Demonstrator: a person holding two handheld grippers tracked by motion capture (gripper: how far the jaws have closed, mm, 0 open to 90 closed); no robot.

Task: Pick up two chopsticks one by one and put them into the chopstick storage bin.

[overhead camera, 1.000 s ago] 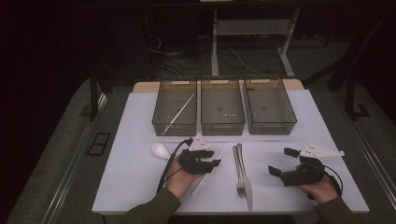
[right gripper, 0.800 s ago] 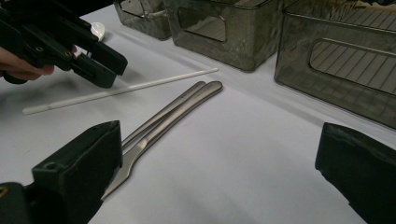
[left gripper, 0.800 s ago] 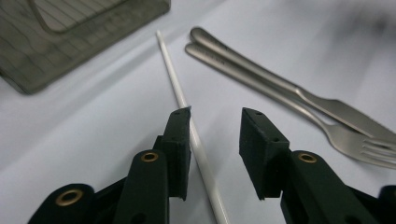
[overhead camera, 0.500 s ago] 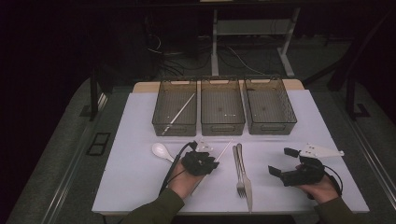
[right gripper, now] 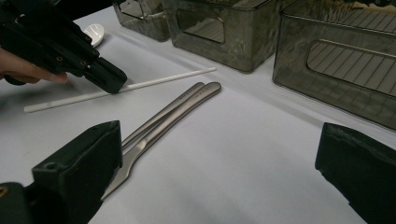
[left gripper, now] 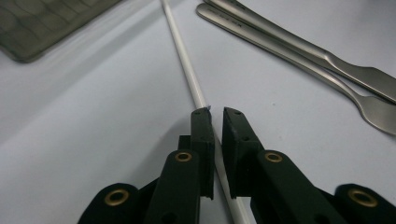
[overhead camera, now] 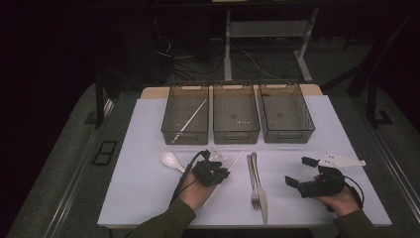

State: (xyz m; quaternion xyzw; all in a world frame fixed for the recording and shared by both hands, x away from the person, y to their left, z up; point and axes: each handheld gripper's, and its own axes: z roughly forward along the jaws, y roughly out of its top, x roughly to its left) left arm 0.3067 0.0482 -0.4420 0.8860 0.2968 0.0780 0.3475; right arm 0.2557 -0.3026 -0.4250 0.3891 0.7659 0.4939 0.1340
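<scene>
A thin white stick (overhead camera: 236, 159) lies slantwise on the white table (overhead camera: 148, 188), in front of the middle bin. My left gripper (overhead camera: 225, 173) is down on it. In the left gripper view the stick (left gripper: 184, 56) runs between the two black jaws (left gripper: 216, 114), which have just been closing and now pinch it. The right gripper view shows the same grip from the side (right gripper: 114, 81), with the stick (right gripper: 159, 81) flat on the table. My right gripper (overhead camera: 299, 171) rests at the right, its jaws wide open (right gripper: 219, 154) and nothing between them.
A metal fork (overhead camera: 253, 183) and knife (overhead camera: 261, 196) lie side by side between the two hands. A white spoon (overhead camera: 171, 159) sits left of the left gripper. Three dark bins (overhead camera: 236, 134) line the back; the left one holds another white stick (overhead camera: 190, 119).
The left gripper's jaws have closed around the white stick, with the hand shifting only slightly. The right hand has stayed where it was.
</scene>
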